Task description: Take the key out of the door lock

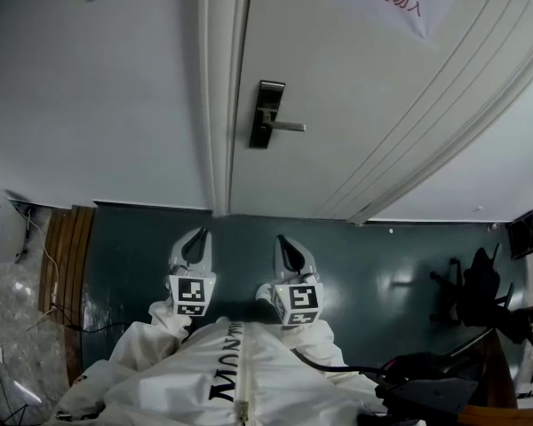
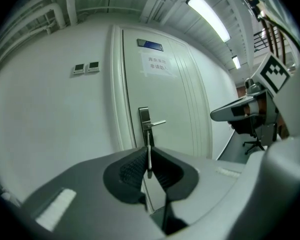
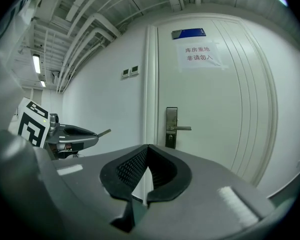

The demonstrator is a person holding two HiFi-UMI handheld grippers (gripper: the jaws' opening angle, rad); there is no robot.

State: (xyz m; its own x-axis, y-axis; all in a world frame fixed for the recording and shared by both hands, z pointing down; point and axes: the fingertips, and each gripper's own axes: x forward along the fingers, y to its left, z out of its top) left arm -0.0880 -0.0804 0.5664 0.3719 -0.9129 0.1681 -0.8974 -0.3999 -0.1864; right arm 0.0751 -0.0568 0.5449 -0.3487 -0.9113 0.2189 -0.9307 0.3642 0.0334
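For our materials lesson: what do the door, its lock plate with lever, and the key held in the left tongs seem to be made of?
Door: smooth matte white, painted, with moulded grooves; core cannot be told. Lock plate: dark metal, probably; its lever glints silvery, likely brushed steel. Key, pinched in the left tongs: thin pale metal, bright along its edge.

Left hand-held gripper [image 1: 201, 234] — right one [image 1: 282, 239] — closed.

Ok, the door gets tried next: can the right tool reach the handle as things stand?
Probably not yet: the way to the handle is free and the right tool is empty, but it hangs well back from the door.
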